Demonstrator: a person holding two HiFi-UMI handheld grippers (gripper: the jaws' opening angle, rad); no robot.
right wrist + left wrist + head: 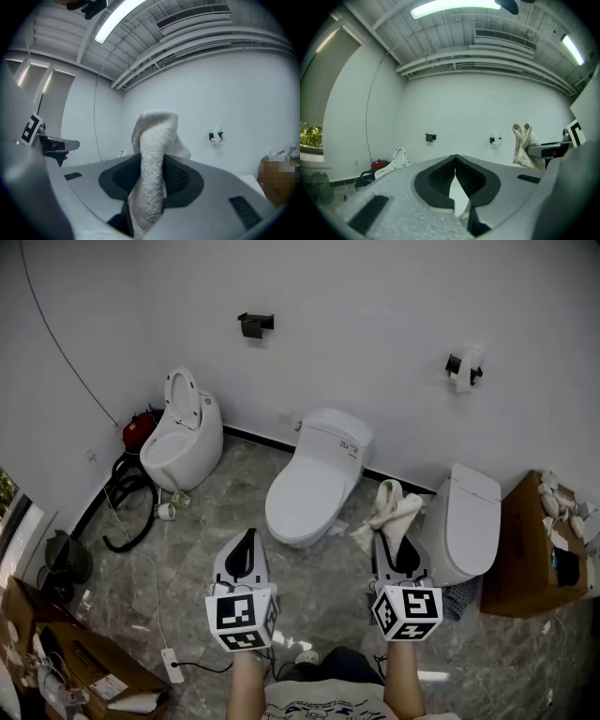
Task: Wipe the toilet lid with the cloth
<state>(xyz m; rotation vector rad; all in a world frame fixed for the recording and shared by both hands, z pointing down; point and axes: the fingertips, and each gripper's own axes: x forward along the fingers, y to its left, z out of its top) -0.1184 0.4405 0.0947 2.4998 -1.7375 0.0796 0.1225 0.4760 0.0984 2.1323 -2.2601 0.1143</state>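
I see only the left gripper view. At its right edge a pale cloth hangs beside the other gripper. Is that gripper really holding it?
Observer: Yes. In the right gripper view the right gripper is shut on the white terry cloth, which stands folded above the jaws.
Operator: I see one white toilet with its seat raised. Are there others?
Observer: Two more. In the head view a white toilet with a closed lid stands ahead, between the two grippers.
Operator: And the third?
Observer: A second white closed-lid toilet stands just right of the cloth, next to a brown cardboard box.
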